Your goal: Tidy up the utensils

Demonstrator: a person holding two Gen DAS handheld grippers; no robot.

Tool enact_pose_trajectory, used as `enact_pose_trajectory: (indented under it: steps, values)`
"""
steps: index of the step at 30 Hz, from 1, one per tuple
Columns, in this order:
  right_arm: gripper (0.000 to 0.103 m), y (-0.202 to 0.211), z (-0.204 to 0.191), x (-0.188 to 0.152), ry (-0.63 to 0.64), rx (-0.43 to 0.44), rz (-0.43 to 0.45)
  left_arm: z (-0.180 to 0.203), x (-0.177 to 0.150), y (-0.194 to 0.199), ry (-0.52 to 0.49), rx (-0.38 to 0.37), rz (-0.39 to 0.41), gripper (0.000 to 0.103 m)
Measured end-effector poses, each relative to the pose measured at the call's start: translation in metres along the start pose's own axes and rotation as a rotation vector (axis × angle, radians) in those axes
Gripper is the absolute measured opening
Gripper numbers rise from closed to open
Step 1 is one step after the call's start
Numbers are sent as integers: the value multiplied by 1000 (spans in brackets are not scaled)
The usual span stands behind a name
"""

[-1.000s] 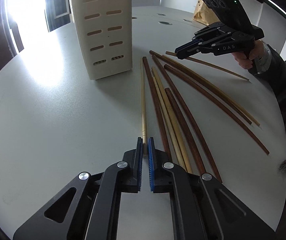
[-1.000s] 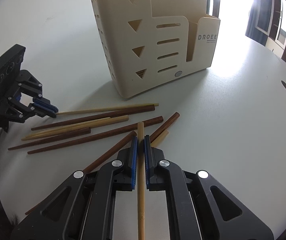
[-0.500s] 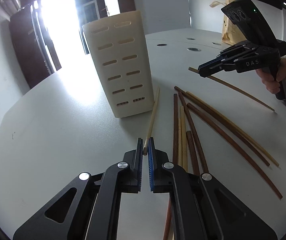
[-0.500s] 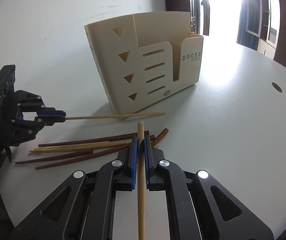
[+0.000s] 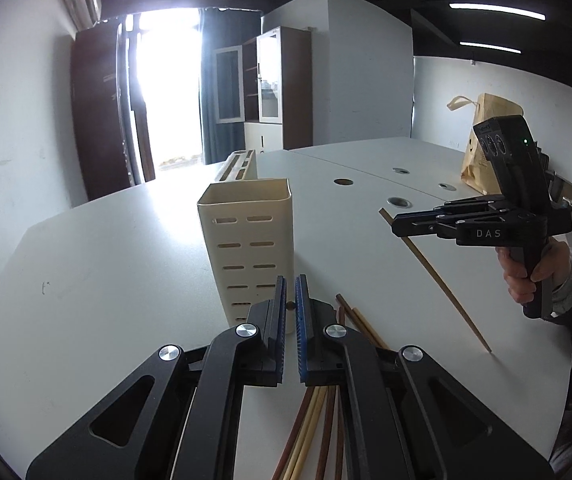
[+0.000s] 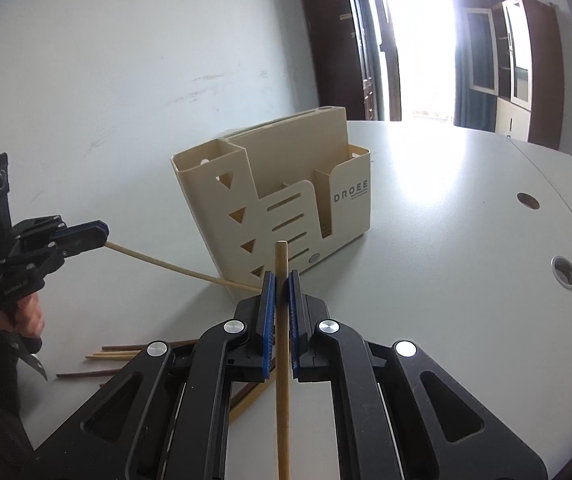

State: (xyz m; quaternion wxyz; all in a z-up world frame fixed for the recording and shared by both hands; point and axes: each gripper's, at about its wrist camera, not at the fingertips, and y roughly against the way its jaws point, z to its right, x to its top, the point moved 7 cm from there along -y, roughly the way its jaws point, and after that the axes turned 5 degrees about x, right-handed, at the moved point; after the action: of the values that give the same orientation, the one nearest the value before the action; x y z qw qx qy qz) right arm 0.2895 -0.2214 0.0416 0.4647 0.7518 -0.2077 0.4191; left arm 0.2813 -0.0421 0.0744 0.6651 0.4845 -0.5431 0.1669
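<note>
A cream slotted utensil holder (image 5: 248, 248) stands on the white table; it also shows in the right wrist view (image 6: 282, 208). My left gripper (image 5: 291, 292) is shut on the end of a light chopstick (image 6: 178, 270), raised and slanting down toward the holder's base. My right gripper (image 6: 281, 286) is shut on another light chopstick (image 6: 282, 360), lifted off the table; it shows in the left wrist view (image 5: 438, 280) under the right gripper (image 5: 396, 226). Several dark and light chopsticks (image 5: 350, 320) lie on the table beside the holder.
A brown paper bag (image 5: 486, 148) stands at the far right of the table. Round cable holes (image 5: 398, 201) dot the table top. Loose chopsticks (image 6: 114, 354) lie at the front left in the right wrist view. Cabinets and a bright doorway are behind.
Both grippers have risen off the table with their chopsticks. The left gripper has tilted up, so its chopstick now slants down. The holder looks lower and farther in both views.
</note>
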Motion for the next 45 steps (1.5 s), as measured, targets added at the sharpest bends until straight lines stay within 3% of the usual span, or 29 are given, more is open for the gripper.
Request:
enact_pose_trajectory:
  steps: [7,12,17,24,26,32,40,45]
  values:
    - [7,21,-4,30,14,-44,106,7,24,6,17,3,26,4]
    - [7,23,-5,47,29,-64,136,9,41,8,42,7,26,4]
    - [7,43,-18,82,87,-79,214,5,68,21,71,12,53,4]
    - [7,64,-45,146,166,-114,381,0,121,60,96,37,128,4]
    - [7,69,-47,162,169,-142,432,2,135,71,103,15,143,4]
    - [7,76,-54,202,139,-125,582,-6,173,93,99,108,208,4]
    - [7,48,-63,229,89,-103,687,-34,212,79,162,189,234,4]
    - [7,27,-57,229,42,-104,711,-44,213,51,192,208,182,4]
